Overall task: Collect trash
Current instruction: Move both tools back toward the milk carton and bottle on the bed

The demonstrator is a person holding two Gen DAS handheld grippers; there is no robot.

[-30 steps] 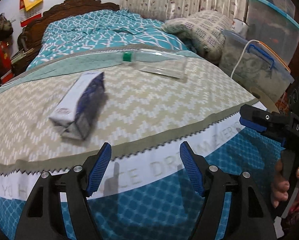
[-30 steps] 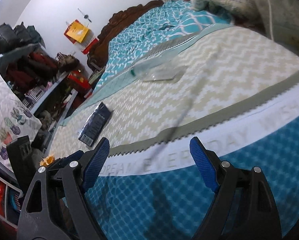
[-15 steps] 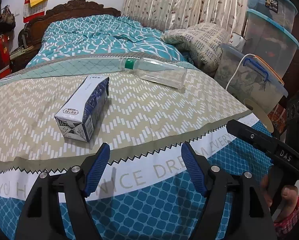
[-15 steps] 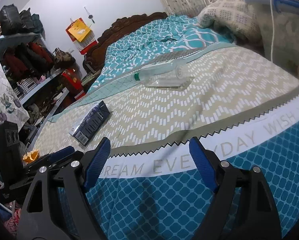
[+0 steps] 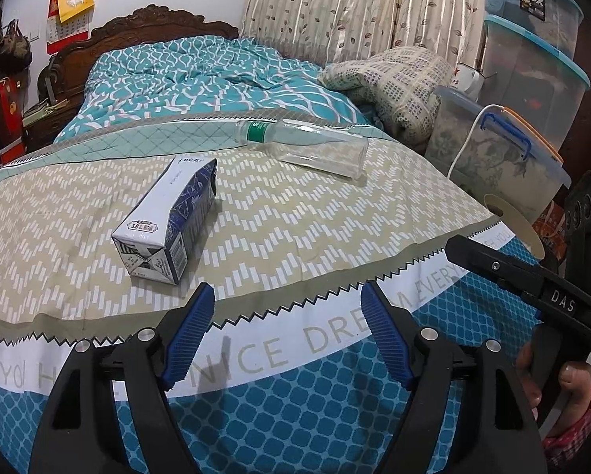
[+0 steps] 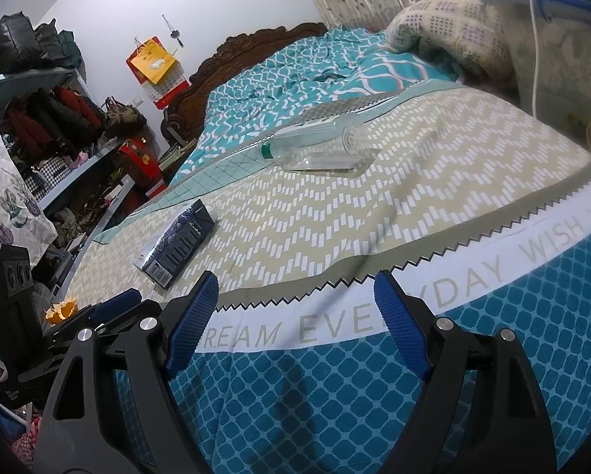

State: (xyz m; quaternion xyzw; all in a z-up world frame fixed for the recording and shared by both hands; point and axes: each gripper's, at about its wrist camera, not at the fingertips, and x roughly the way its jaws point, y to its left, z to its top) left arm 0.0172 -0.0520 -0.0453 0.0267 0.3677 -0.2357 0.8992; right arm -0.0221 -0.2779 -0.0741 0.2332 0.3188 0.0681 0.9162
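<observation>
At the foot of the bed, we hold both tools low over the blue patterned end of the cover, neither one touching anything. Our left gripper [image 5: 283, 335] has its blue pads spread wide with only fabric showing between them; our right gripper [image 6: 295, 324] is likewise spread and empty. Beyond the left jaws, close ahead and slightly to the left on the beige zigzag panel of the bedspread [image 5: 334, 213], lies the milk carton [image 5: 169, 217] on its side, its folded base turned toward us. Farther up the bed, near the teal quilted band, lies the clear plastic bottle [image 5: 315, 146], also on its side, green-labelled neck pointing to the left in the left wrist view. The two pieces of trash are well apart. We judge the risks to be these: the bottle is round, smooth and probably empty, so a pad that meets it off-centre could send it rolling toward the folded blanket [image 5: 398, 83]; the soft bedding may give way under a downward press, letting either item tilt or slip out; and the carton, if empty, could crush or pivot if pinched across a corner. The carton looks white and dark blue, squarish, intact; the bottle looks transparent, undented, uncapped as far as we can tell.
</observation>
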